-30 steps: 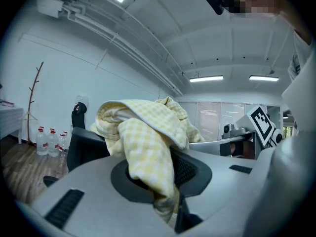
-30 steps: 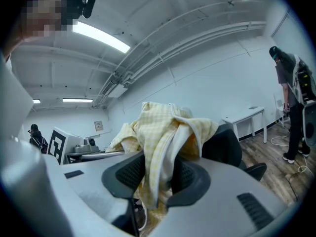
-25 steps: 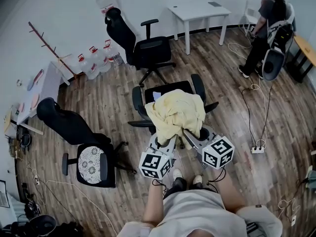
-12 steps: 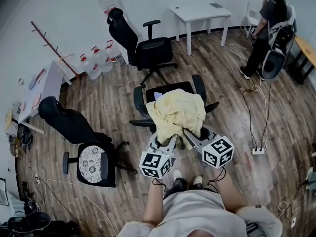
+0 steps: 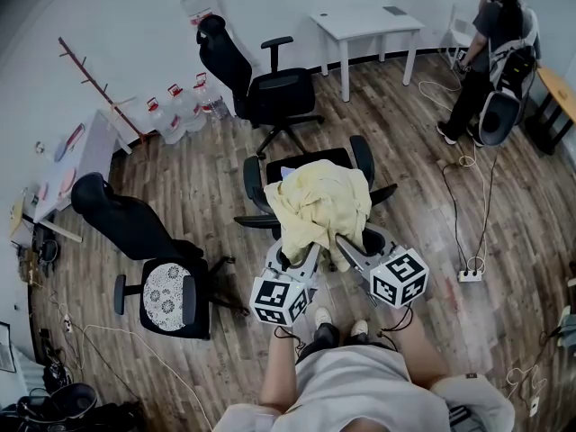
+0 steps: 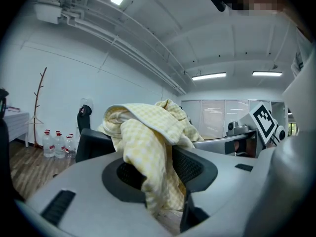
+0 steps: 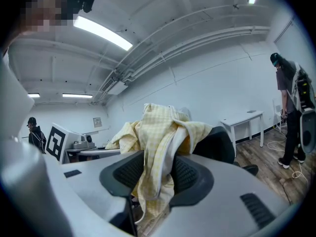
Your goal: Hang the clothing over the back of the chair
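A pale yellow checked garment [image 5: 317, 207] is draped over the back of a black office chair [image 5: 363, 158] right in front of me. My left gripper [image 5: 294, 259] and right gripper [image 5: 354, 248] sit side by side at its near lower edge. In the left gripper view the garment [image 6: 148, 132] hangs down between the jaws of my left gripper [image 6: 157, 177], which are opening, and a gap shows beside the fabric. The right gripper view shows the same: a loose fold of garment [image 7: 158, 147] hangs between the opening jaws of my right gripper [image 7: 159, 177].
Two more black office chairs stand at the back [image 5: 261, 88] and at the left [image 5: 135, 232]. A white table [image 5: 364, 21] and a person [image 5: 490, 52] are at the back right. Water bottles [image 5: 175, 106] line the wall. Cables and a power strip [image 5: 468, 274] lie on the wooden floor.
Both grippers' jaws have spread wider around the garment's lower edge. The garment stays over the chair back. Both hands have hardly moved.
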Demonstrator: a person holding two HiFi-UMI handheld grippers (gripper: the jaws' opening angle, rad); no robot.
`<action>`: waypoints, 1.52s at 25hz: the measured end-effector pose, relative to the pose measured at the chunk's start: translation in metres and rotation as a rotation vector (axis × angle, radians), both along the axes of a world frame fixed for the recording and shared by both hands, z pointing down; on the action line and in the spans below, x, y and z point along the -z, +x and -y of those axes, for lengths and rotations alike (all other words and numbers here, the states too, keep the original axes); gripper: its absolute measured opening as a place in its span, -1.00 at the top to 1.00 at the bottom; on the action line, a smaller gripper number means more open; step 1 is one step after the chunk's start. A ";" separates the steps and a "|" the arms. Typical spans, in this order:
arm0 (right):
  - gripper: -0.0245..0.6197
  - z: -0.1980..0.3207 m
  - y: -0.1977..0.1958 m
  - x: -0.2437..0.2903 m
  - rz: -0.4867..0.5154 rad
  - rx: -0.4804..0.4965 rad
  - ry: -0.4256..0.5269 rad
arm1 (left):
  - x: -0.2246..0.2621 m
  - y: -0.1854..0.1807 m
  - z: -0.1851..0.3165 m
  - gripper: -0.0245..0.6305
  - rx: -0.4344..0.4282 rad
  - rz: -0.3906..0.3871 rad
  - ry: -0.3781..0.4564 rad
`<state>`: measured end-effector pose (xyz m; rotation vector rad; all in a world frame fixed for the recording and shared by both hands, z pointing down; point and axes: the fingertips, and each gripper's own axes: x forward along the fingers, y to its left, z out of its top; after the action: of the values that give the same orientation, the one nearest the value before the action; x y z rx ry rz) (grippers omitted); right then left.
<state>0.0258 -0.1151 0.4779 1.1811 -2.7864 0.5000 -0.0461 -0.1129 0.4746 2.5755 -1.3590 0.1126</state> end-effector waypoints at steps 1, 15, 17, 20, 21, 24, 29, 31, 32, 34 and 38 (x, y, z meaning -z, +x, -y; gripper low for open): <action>0.39 -0.001 0.002 0.001 -0.002 -0.001 0.005 | 0.000 -0.001 -0.001 0.41 0.003 0.002 0.002; 0.39 -0.024 0.015 0.007 -0.025 0.021 0.029 | -0.005 -0.026 -0.033 0.36 0.119 0.029 -0.015; 0.39 -0.029 0.018 0.006 -0.041 0.027 0.042 | -0.006 -0.028 -0.039 0.36 0.135 0.031 -0.013; 0.39 -0.038 0.023 0.004 -0.058 0.034 0.052 | -0.007 -0.029 -0.051 0.36 0.157 0.027 -0.008; 0.39 -0.041 0.025 0.004 -0.061 0.035 0.053 | -0.007 -0.029 -0.055 0.36 0.162 0.027 -0.008; 0.39 -0.049 0.030 0.006 -0.064 0.035 0.051 | -0.005 -0.030 -0.065 0.36 0.176 0.031 -0.011; 0.51 -0.063 0.031 0.011 -0.055 0.052 0.067 | 0.002 -0.021 -0.080 0.37 0.165 0.040 0.006; 0.57 -0.067 0.029 0.014 -0.050 0.061 0.081 | 0.006 -0.016 -0.085 0.39 0.154 0.049 0.022; 0.60 -0.068 0.028 0.016 -0.049 0.066 0.090 | 0.010 -0.013 -0.088 0.43 0.151 0.051 0.033; 0.63 -0.071 0.025 0.022 -0.048 0.076 0.113 | 0.019 -0.010 -0.091 0.54 0.148 0.046 0.065; 0.73 -0.076 0.022 0.038 -0.037 0.086 0.174 | 0.042 -0.003 -0.097 0.76 0.126 0.032 0.136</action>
<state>0.0479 -0.0389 0.4403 1.0809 -2.8821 0.2308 -0.0489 -0.0161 0.4327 2.5982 -1.5879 0.0420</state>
